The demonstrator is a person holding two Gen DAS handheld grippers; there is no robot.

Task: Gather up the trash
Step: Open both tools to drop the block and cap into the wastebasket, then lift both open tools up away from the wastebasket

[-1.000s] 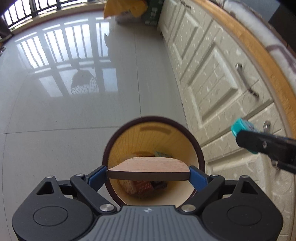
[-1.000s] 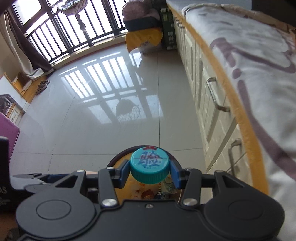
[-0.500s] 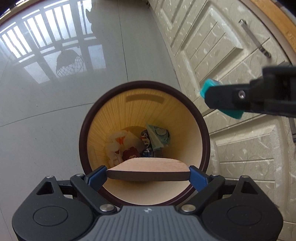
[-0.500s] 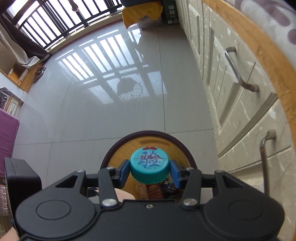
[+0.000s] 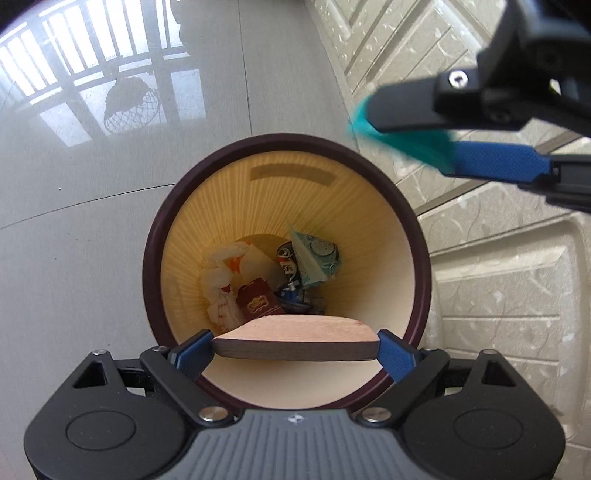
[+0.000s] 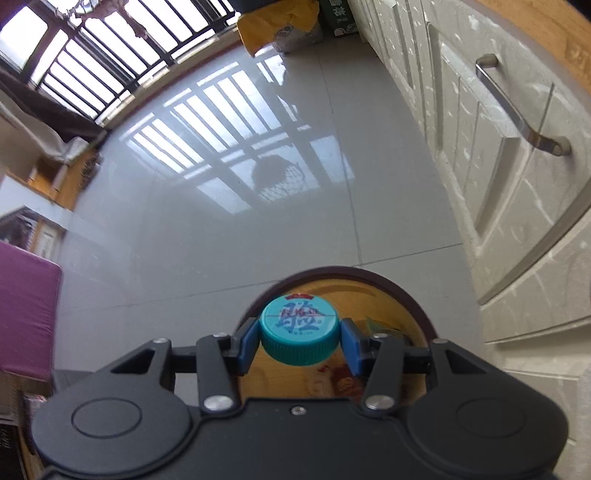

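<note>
A round bin with a dark rim (image 5: 155,236) stands on the floor, with wrappers and a crushed can (image 5: 258,291) at its bottom. My left gripper (image 5: 295,349) is shut on a flat wooden piece (image 5: 295,330), held over the near side of the bin's mouth. My right gripper (image 6: 299,339) hangs above the bin's rim (image 6: 369,275) on the cabinet side. Its jaws are opening around a teal bottle cap (image 6: 299,326); thin gaps show on both sides of the cap. In the left wrist view the right gripper (image 5: 410,136) shows at the upper right, with the cap (image 5: 395,136) a teal blur.
Cream cabinet doors with metal handles (image 6: 517,114) run along the right, close to the bin. Glossy grey tiles (image 6: 207,229) stretch left and ahead. A yellow bag (image 6: 277,26) lies far off by the window. A purple cushion (image 6: 26,314) sits at the left edge.
Both grippers have sunk toward the bin, which now fills more of each view. The right gripper's pads have parted slightly from the cap. The left still holds the wooden piece.
</note>
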